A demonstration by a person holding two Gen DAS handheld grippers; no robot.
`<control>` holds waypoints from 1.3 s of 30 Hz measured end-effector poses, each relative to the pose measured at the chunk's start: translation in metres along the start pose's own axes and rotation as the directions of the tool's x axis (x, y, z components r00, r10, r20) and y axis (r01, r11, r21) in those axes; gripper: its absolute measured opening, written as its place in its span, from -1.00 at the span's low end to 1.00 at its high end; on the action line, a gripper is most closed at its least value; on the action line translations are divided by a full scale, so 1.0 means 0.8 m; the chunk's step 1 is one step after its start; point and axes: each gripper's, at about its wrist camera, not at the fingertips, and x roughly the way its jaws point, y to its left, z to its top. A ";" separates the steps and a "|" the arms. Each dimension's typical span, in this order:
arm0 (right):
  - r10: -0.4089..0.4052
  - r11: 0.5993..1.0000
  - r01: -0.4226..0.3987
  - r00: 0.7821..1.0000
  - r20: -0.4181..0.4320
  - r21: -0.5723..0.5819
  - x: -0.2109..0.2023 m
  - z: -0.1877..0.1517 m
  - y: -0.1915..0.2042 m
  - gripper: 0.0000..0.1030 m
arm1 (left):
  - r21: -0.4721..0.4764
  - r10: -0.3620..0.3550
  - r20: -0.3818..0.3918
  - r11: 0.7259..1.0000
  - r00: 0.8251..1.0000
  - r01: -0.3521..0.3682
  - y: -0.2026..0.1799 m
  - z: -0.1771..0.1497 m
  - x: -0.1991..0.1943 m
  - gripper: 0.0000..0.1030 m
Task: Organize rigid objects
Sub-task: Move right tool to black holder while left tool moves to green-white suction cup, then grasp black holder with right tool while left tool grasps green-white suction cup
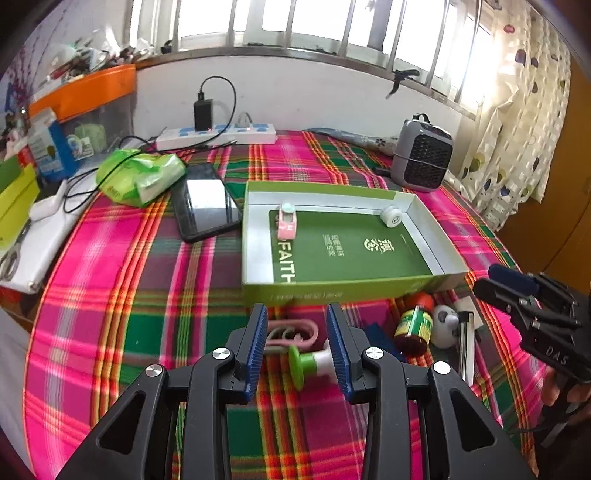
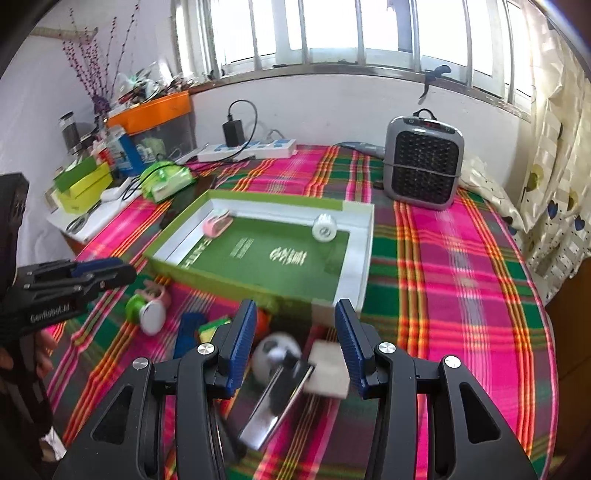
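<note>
Inside, green box [image 1: 343, 288] holds pink toy [image 1: 287, 222], white spool [image 1: 392, 216].

This is a lived-in room of a home. A barred window [image 2: 332, 33] with a patterned curtain [image 2: 554, 166] lights a surface under a bright plaid cloth [image 2: 461, 266]. On it stand a small space heater [image 2: 424, 158], a power strip [image 1: 218, 133] with a charger plugged in, a phone [image 1: 205, 201], and an orange-rimmed bin [image 1: 88, 99] heaped with odds and ends in the corner.
</note>
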 end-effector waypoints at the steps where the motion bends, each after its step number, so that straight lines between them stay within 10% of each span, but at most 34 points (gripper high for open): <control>1: 0.008 1.000 -0.008 1.000 -0.003 -0.002 -0.002 -0.005 0.003 -0.12 | -0.003 0.005 0.000 1.000 1.000 -0.005 0.001 -0.003 -0.002 -0.38; 16: 0.157 0.982 -0.162 0.986 -0.050 -0.095 -0.010 -0.064 0.054 -0.12 | -0.045 -0.027 -0.002 0.999 1.000 0.026 0.016 -0.041 -0.023 -0.38; 39: 0.080 0.977 -0.105 0.988 -0.135 -0.183 0.014 -0.085 0.080 -0.12 | -0.054 -0.095 -0.054 0.994 0.994 0.092 0.021 -0.051 0.003 -0.38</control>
